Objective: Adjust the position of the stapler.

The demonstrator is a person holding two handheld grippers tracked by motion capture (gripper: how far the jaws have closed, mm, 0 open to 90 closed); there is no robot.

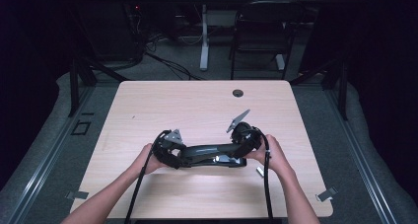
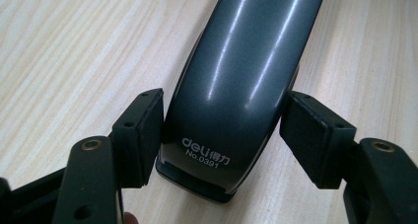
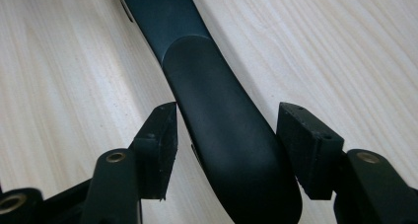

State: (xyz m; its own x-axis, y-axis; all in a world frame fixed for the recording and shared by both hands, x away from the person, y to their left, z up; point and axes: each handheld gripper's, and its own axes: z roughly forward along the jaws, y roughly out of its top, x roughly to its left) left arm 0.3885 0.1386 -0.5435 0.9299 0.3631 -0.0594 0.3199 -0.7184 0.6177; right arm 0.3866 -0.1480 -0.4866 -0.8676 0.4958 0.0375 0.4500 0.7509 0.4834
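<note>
Bare forearms come in from the near edge of the pale wooden table (image 1: 148, 105), a black two-jaw gripper in each hand. Between them, lying left to right on the near half of the table, is a long dark-grey heavy-duty stapler (image 1: 209, 152) (glossy, with white lettering). Left gripper (image 2: 223, 135) pinches the lettered end, both pads against its sides. Right gripper (image 3: 226, 147) straddles the matte handle end part-open, gaps showing either side. I judge the grasp is half made; next the right jaws must close before any lift.
</note>
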